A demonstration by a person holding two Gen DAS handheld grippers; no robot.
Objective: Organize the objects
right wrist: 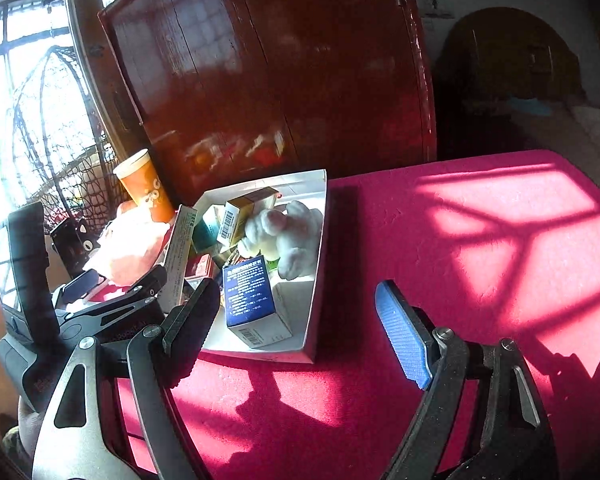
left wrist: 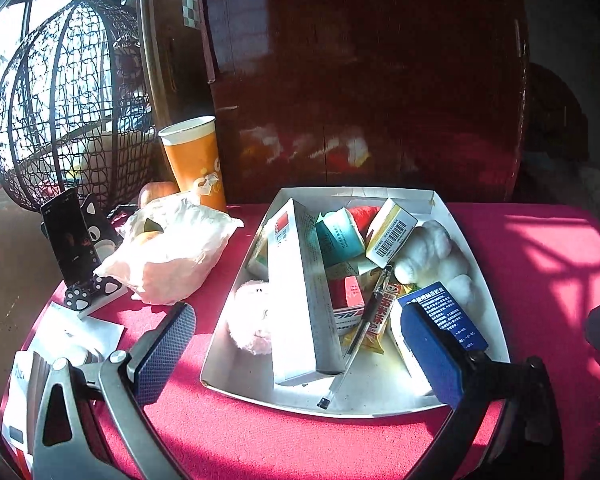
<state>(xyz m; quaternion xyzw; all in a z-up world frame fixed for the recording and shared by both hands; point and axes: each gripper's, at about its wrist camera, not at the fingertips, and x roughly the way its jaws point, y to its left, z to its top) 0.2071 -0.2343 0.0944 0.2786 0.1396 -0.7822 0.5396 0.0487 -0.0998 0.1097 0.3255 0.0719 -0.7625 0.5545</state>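
While our left gripper (left wrist: 300, 344) hangs spread and empty over the white tray (left wrist: 488, 312), nearer than our right gripper (right wrist: 300, 332), also spread, the pen (left wrist: 370, 312) lies lengthwise between its 2 fingers.

The left hand-held gripper (left wrist: 296, 344) points forward and downward, its jaws spread wide with nothing pressed between the pads; one blue pad sits at lower left of the left wrist view, the other at lower right. The right hand-held gripper (right wrist: 300, 328) also tilts downward, jaws apart and empty. The left one shows at the left edge of the right wrist view.
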